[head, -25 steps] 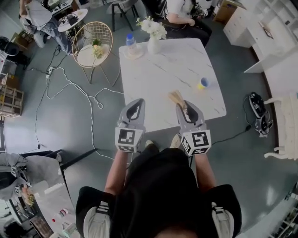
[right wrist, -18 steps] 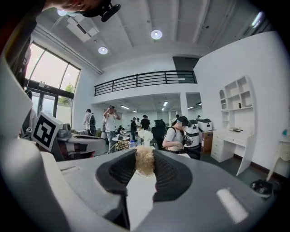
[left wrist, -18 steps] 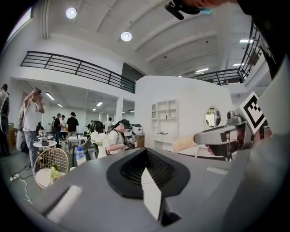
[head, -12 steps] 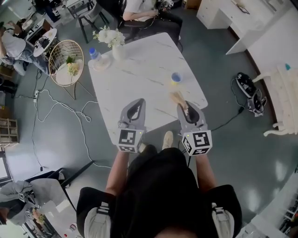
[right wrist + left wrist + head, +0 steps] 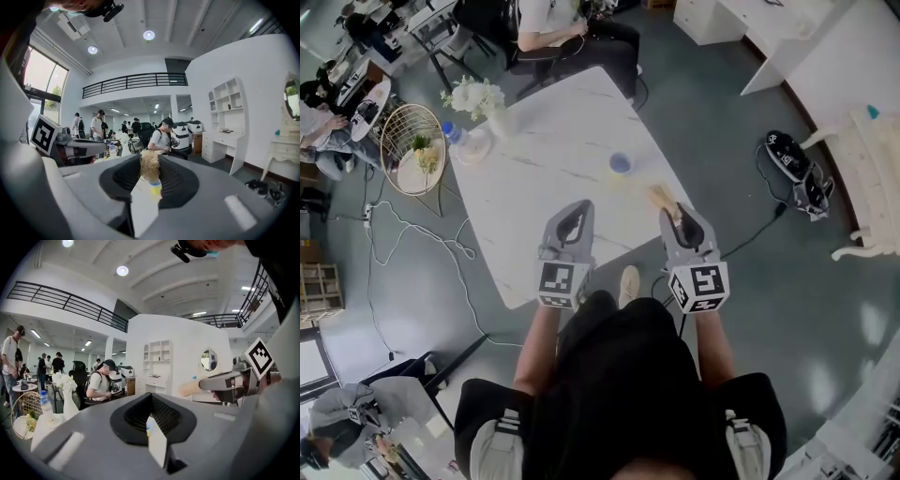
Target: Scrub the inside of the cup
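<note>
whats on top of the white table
On the table stand a cup, a vase of white flowers and a bottle. The left gripper and the right gripper, holding a brush, cover part of its near edge; anything under them is hidden.

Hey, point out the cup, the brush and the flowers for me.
cup [image 5: 621, 163]: head view, its open top.
brush [image 5: 660, 197]: head view, the bristles.
flowers [image 5: 473, 95]: head view, the white blooms.
</note>
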